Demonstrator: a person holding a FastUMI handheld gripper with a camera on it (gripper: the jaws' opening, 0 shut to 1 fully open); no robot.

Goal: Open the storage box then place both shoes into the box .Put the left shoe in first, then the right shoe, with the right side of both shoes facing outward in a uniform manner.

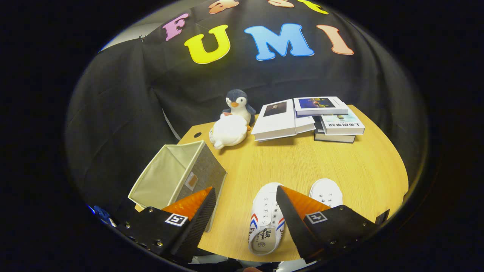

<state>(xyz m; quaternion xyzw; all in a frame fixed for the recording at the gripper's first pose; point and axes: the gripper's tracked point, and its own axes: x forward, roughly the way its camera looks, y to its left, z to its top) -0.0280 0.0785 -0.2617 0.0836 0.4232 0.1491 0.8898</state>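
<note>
The gripper (245, 194) hangs above a wooden table (340, 162) with its fingers spread wide, holding nothing. A white shoe (264, 219) lies between the fingers, a second white shoe (327, 192) just beyond the right finger. An open fabric storage box (177, 175) sits beyond the left finger. Farther back sit a toy penguin (238, 104), a white plush toy (228, 131) and books (306, 119).

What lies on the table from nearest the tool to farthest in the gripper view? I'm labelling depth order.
Open tool above the table → white shoes → storage box → white plush toy → penguin toy.
</note>
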